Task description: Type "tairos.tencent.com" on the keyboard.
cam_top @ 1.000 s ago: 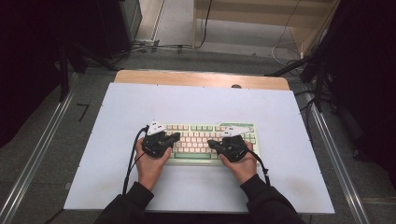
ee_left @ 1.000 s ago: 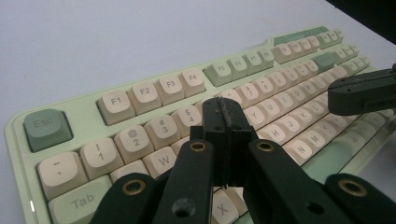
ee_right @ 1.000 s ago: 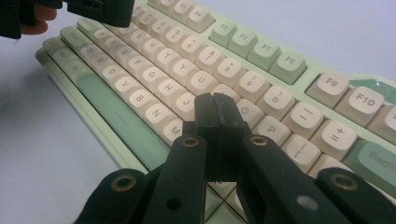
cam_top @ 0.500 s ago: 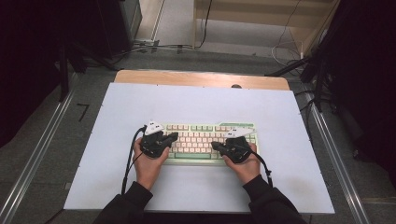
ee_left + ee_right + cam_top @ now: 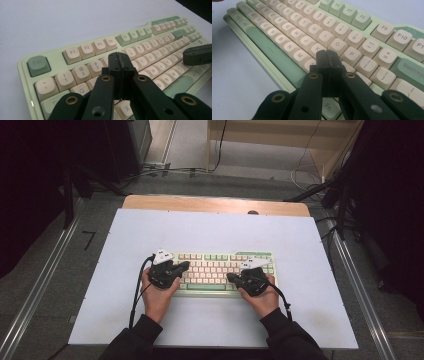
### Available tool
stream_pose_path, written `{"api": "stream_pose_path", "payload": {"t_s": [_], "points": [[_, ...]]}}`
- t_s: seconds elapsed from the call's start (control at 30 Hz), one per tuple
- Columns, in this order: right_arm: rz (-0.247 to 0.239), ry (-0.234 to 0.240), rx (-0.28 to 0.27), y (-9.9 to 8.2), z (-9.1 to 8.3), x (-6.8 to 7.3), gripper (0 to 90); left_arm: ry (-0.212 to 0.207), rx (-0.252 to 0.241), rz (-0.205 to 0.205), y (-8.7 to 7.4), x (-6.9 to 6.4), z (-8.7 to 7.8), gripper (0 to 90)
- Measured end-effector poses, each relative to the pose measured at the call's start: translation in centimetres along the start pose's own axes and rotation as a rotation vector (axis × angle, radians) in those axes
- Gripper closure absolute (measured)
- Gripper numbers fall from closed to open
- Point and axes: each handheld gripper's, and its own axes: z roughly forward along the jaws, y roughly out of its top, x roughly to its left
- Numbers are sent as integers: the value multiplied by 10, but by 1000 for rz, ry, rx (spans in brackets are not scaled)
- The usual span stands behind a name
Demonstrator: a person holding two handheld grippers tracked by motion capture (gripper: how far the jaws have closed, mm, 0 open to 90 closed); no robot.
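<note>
So the big white counter (image 5: pixel 210 235) has one thing on it, a pale green keyboard (image 5: pixel 220 270) with cream keycaps, sitting near the person's edge, roughly centred. Both hands are parked over it like someone about to type: left tongs (image 5: pixel 184 266) over the left end of the keys, right tongs (image 5: pixel 231 277) over the right-hand letters. Both tongs are pinched fully closed with nothing in them, used as poking tips I'd guess. In the left gripper view the tip hovers around the 3/4/E area, and the right one sits near K/L. Can't tell if any key is actually pressed down, so progress-wise it looks mid-typing at best. Compared with a second ago, barely anything changed; the right hand drifted slightly toward the person.
</note>
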Motion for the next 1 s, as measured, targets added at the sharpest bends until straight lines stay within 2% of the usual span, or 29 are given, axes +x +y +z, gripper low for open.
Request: {"api": "stream_pose_path", "payload": {"t_s": [0.27,0.53,1.0], "points": [[-11,-11,35,-1,3,2,884,-2,0,0,-1,-1,0,900],[0,1,-19,4,-3,3,883,-1,0,2,0,0,0,900],[4,8,-30,6,-2,2,883,-2,-1,2,-1,0,-1,900]]}}
